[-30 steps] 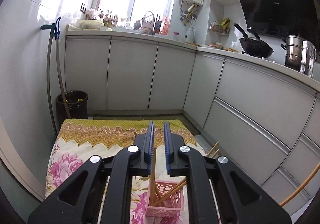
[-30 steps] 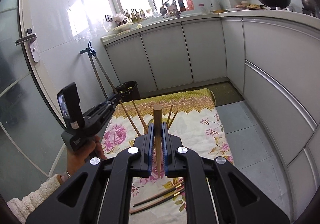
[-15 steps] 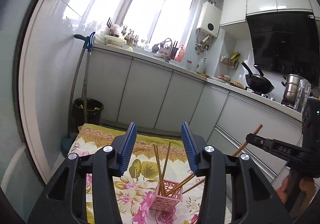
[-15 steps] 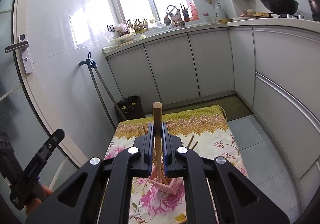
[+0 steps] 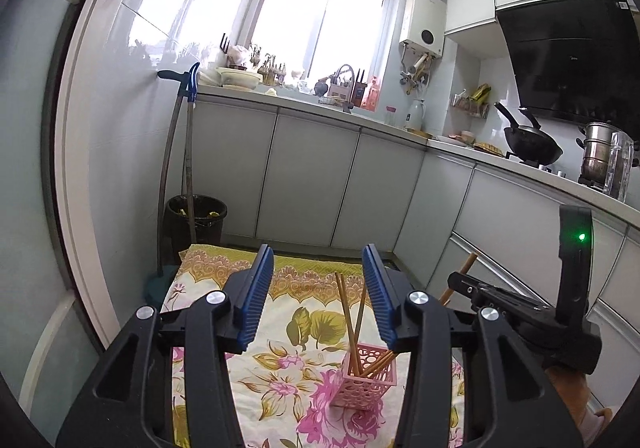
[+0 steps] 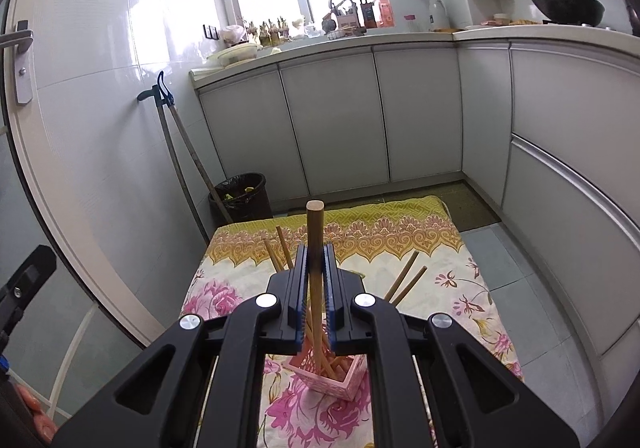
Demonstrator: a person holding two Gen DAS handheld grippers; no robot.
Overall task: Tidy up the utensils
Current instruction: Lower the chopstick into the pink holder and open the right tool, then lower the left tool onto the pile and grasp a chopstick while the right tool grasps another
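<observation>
A pink perforated basket (image 5: 366,376) stands on the floral cloth (image 5: 280,332) and holds several wooden chopsticks (image 5: 347,312) that lean out of it. My left gripper (image 5: 318,260) is open and held back from the basket, with nothing between its blue pads. In the right wrist view my right gripper (image 6: 315,252) is shut on one upright chopstick (image 6: 314,224), directly above the basket (image 6: 340,374). The chopstick's lower end reaches down into the basket's mouth. From the left wrist view the right gripper (image 5: 456,284) comes in at the right edge.
A black bin (image 5: 196,216) and two long handles (image 5: 186,168) stand against the wall beyond the cloth. Grey cabinets (image 6: 340,120) line the back and right. A wok (image 5: 528,146) sits on the counter. Tiled floor (image 6: 532,288) lies to the cloth's right.
My left gripper opened, let go of its chopstick in the basket and drew back. My right gripper moved over the basket and sank with its chopstick.
</observation>
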